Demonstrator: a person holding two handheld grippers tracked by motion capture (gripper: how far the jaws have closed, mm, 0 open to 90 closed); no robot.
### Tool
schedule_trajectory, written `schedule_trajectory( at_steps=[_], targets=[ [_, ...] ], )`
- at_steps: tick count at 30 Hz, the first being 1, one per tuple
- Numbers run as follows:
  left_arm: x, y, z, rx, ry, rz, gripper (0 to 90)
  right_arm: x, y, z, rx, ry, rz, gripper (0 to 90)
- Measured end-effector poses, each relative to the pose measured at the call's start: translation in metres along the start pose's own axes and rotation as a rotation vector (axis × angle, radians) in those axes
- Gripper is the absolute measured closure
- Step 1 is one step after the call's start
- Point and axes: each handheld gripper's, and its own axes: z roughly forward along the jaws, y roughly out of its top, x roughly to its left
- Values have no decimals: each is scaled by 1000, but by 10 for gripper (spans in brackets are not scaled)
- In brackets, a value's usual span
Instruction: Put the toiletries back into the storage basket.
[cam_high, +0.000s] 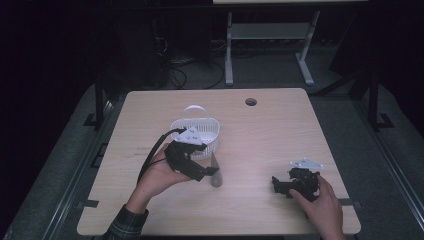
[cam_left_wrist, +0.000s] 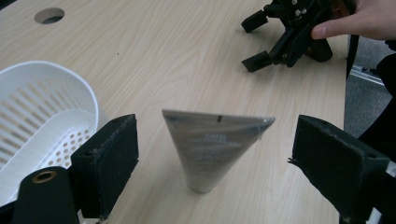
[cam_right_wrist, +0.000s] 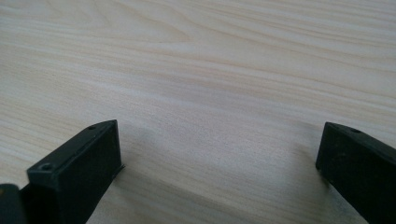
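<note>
A silver squeeze tube stands upright on its cap on the wooden table, crimped end up. My left gripper is open around it, one black pad on each side, and neither pad touches the tube. Just behind the left gripper sits a white slotted basket with a handle; nothing shows inside it. At the table's right front my right gripper rests low on the wood under a hand, open, with bare table between its jaws. It also appears far off as the right gripper.
A round cable hole lies in the table's far middle. The table's right edge runs close to the right hand. A desk frame and cables stand on the floor beyond the table.
</note>
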Motion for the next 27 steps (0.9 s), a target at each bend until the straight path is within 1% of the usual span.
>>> schedule_trajectory(
  at_steps=[1, 2, 8, 10, 11, 14, 15, 16, 19, 20, 21, 27],
  targets=[
    [0, 0, 0, 0, 0, 0, 136, 0, 0, 0, 0, 0, 0, 0],
    [-1, 4, 4, 1, -4, 8, 136, 0, 0, 0, 0, 0, 1, 0],
    [-2, 10, 13, 17, -12, 34, 134, 0, 0, 0, 0, 2, 0, 0],
    [-2, 11, 15, 15, -13, 31, 134, 0, 0, 0, 0, 2, 0, 0],
    [-2, 12, 16, 18, -12, 38, 134, 0, 0, 0, 0, 2, 1, 0],
    [-1, 13, 19, 21, -15, 37, 134, 0, 0, 0, 0, 3, 0, 0],
    [0, 13, 22, 30, -16, 46, 134, 0, 0, 0, 0, 3, 0, 0],
    [0, 13, 24, 29, -16, 44, 134, 0, 0, 0, -1, 3, 0, 0],
    [1, 13, 27, 54, -18, 56, 136, 0, 0, 0, 0, 3, 0, 0],
    [1, 13, 27, 54, -18, 56, 136, 0, 0, 0, 0, 3, -1, 0],
    [0, 13, 29, 49, -17, 47, 136, 0, 0, 0, 0, 3, -1, 0],
    [0, 13, 34, 73, -22, 53, 138, 0, 0, 0, 0, 3, -1, 0]
  ],
)
